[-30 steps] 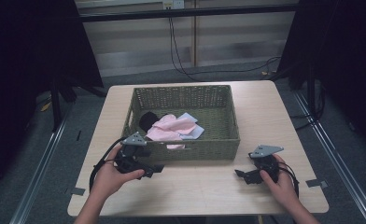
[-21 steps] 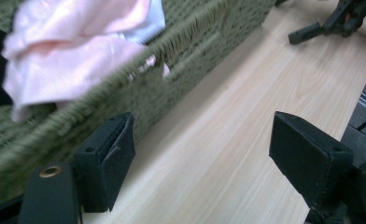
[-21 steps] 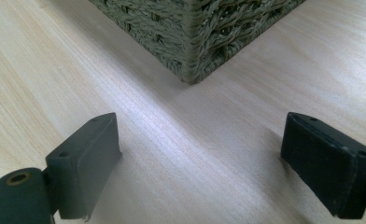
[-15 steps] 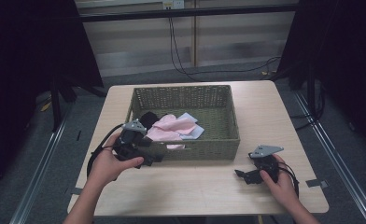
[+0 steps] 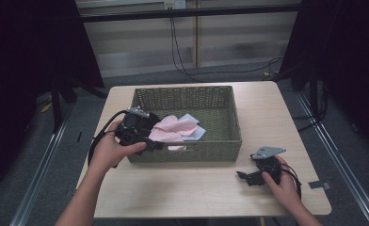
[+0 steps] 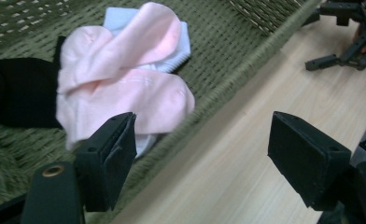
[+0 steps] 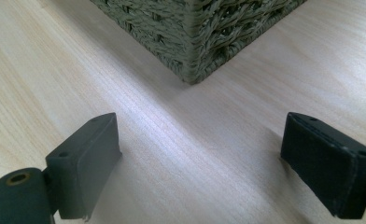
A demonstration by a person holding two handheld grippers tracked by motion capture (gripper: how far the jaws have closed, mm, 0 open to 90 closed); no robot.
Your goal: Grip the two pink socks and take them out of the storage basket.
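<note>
Over the basket (image 5: 229,123) rim, left claw (image 5: 150,144) gapes above pink socks (image 5: 172,131); right claw (image 5: 243,175) rests open.

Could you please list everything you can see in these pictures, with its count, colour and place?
Wicker basket: one, olive green, at the table's middle.
Pink socks: two as far as I can tell, in the basket's left part, overlapping.
White sock: one, under the pink ones.
Black sock: one, beside the pink ones.
Table: one, light wood.
Cables: black, on the floor behind.
Left gripper: black, jaws open over the basket's near-left rim.
Right gripper: black, jaws open, on the table right of the basket.
</note>
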